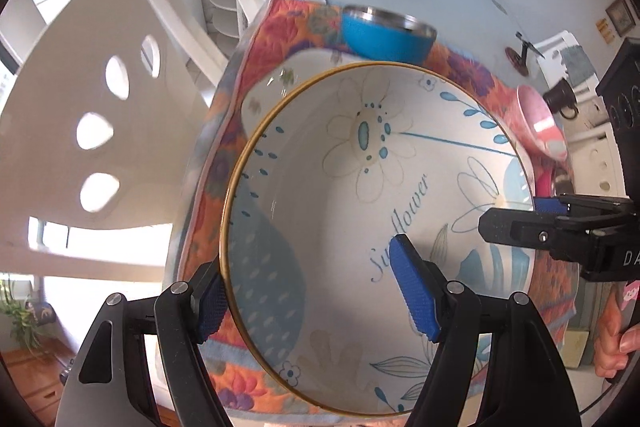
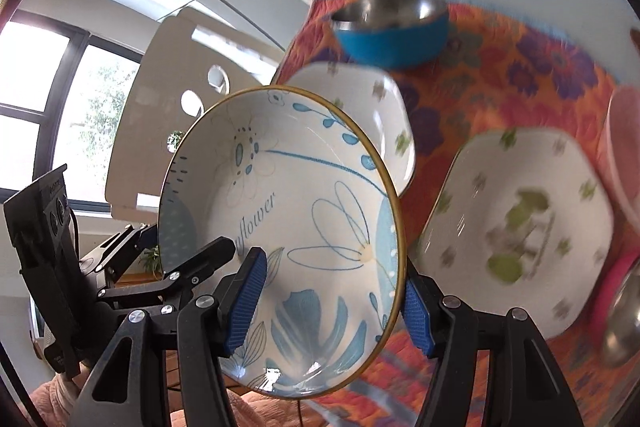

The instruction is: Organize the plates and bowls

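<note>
The sunflower bowl [image 1: 360, 187] is held tilted above the floral tablecloth [image 2: 500, 79], gripped from both sides. The left gripper [image 1: 320, 291] has its jaws part closed across the rim at 7 o'clock, one pad inside, one outside. The right gripper [image 2: 332, 303] clamps the rim at 4 o'clock likewise. A blue bowl [image 1: 386, 35] sits at 12 o'clock; a square plate [image 2: 516, 227] lies just beside at 3 o'clock.

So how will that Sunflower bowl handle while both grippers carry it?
The Sunflower bowl looks like glazed ceramic: probably rigid, fairly heavy and breakable. The left gripper and right gripper pinch opposite rim edges, so its glossy, tilted surface could slip.
</note>
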### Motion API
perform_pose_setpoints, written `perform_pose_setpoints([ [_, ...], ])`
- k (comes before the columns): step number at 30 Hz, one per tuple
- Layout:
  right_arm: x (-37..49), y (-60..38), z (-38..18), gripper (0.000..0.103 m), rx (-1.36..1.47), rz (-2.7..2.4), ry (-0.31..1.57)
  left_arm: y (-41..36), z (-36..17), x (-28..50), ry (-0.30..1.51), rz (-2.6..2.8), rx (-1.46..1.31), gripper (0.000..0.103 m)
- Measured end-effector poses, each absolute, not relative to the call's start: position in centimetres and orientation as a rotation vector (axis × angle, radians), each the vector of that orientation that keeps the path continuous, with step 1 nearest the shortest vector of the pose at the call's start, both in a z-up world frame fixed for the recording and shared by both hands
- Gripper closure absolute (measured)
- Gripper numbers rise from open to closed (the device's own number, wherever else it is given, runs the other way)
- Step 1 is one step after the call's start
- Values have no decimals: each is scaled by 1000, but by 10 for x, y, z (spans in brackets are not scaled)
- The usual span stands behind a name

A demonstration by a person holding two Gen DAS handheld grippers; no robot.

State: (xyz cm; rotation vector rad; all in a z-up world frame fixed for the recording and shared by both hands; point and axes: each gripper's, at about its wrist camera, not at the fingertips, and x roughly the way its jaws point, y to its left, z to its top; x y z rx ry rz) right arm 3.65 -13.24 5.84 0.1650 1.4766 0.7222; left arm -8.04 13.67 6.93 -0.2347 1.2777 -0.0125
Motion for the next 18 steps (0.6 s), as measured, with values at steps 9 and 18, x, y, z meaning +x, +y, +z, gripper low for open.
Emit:
perform_pose_setpoints([
  [9, -19, -133, 16, 41, 242, 677, 1545, 137, 41, -124, 1319, -72, -224, 32],
  [18, -56, -146, -9, 41, 290, 611, 1574, 124, 15, -145, 1384, -110, -221, 32],
])
